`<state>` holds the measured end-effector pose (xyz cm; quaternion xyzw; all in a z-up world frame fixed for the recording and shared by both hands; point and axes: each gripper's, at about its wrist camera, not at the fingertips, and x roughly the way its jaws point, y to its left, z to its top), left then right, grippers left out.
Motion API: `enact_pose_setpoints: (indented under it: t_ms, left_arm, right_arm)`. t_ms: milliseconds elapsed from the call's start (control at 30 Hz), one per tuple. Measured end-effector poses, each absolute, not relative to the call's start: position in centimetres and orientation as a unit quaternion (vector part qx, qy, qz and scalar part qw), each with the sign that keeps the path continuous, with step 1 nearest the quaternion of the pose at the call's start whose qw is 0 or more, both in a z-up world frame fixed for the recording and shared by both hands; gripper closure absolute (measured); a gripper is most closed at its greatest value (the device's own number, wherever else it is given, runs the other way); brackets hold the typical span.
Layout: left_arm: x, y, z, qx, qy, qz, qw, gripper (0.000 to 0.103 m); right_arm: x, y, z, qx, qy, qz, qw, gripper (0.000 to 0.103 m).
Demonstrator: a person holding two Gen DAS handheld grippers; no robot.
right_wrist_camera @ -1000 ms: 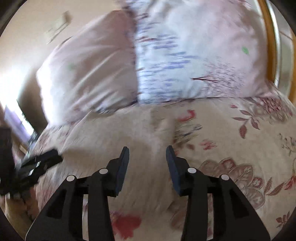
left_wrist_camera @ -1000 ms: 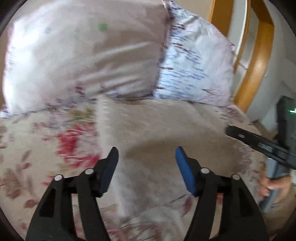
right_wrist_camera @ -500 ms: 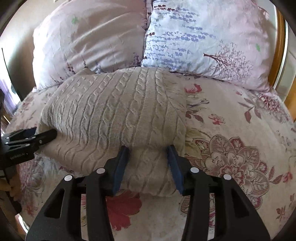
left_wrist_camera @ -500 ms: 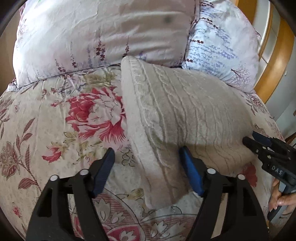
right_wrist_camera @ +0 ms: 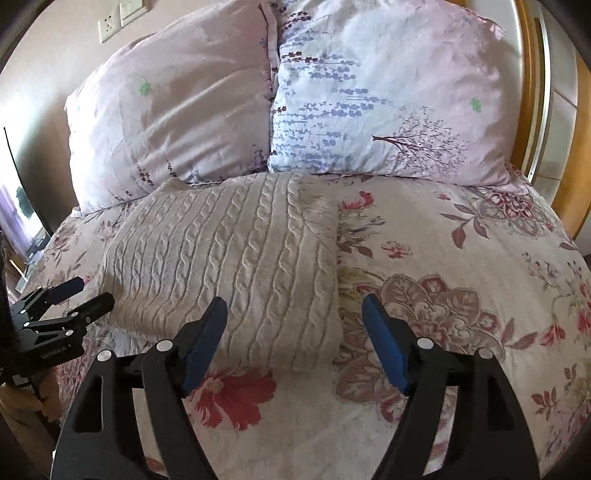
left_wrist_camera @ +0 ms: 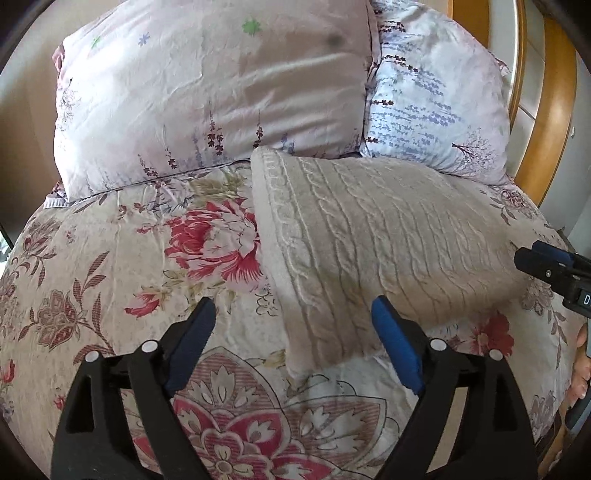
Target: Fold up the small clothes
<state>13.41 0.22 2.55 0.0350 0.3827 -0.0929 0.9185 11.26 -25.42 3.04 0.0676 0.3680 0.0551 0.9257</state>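
Cream cable-knit sweater (right_wrist_camera: pixel 236 258), folded into a thick rectangle, lies on the floral bedspread (right_wrist_camera: pixel 461 295) just below the two pillows (right_wrist_camera: pixel 369 92). Half a second ago the right tool (right_wrist_camera: pixel 293 325) pinched its near edge; now both it and the left tool (left_wrist_camera: pixel 291 325) are opening, empty, so this fold looks finished.

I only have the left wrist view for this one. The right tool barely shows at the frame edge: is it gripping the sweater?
Observer: No. The right tool is opening; the near right corner of the sweater lies between its jaws, unpressed.
Operator: Is the sweater's right edge tidy?
Observer: Yes, it runs straight along the bedspread, with no sleeve sticking out.
Operator: Anything on the wall?
Observer: A socket, above the left pillow.
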Motion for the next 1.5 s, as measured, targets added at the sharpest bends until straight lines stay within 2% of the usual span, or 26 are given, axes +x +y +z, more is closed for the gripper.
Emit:
enact_pose_setpoints:
  t_ms: [133, 200, 267, 300, 333, 400, 467, 633, 900, 1500]
  left_arm:
    - [12.8, -0.1, 2.5, 0.045, 0.379, -0.088, 0.92, 0.015]
    - [12.5, -0.2, 2.5, 0.049, 0.376, -0.084, 0.921, 0.013]
    - [12.1, -0.1, 2.5, 0.051, 0.372, -0.081, 0.923, 0.012]
    - [11.9, 0.0, 2.6, 0.051, 0.371, -0.08, 0.924, 0.008]
    - [11.6, 0.1, 2.6, 0.05, 0.368, -0.076, 0.925, 0.002]
    - [10.9, 0.5, 2.8, 0.043, 0.359, -0.074, 0.929, 0.002]
    - [10.4, 0.7, 2.8, 0.03, 0.365, -0.079, 0.927, 0.002]
    - [10.0, 0.5, 1.4, 0.01, 0.41, -0.073, 0.909, 0.002]
    - [10.0, 0.0, -0.5, 0.017, 0.443, -0.056, 0.895, 0.002]
    - [10.1, -0.5, -0.9, 0.037, 0.449, -0.042, 0.892, 0.002]
  right_arm:
    - [10.6, -25.8, 3.3, 0.069, 0.362, 0.046, 0.928, 0.021]
    - [10.1, -25.8, 3.7, 0.062, 0.354, 0.027, 0.933, 0.01]
    - [9.6, -25.7, 4.3, 0.05, 0.339, 0.008, 0.939, 0.005]
    - [8.9, -25.5, 4.8, 0.04, 0.318, -0.007, 0.947, 0.001]
    - [8.4, -25.4, 5.1, 0.036, 0.303, -0.014, 0.952, 0.001]
    - [6.8, -25.0, 5.8, 0.028, 0.263, -0.025, 0.964, 0.001]
    - [6.2, -24.8, 6.0, 0.03, 0.259, -0.02, 0.965, 0.001]
    - [7.7, -24.3, 3.7, 0.058, 0.353, 0.037, 0.933, 0.001]
    - [8.3, -22.3, -0.5, 0.05, 0.418, 0.027, 0.907, 0.001]
    - [8.7, -20.9, -1.2, 0.017, 0.438, 0.013, 0.899, 0.001]
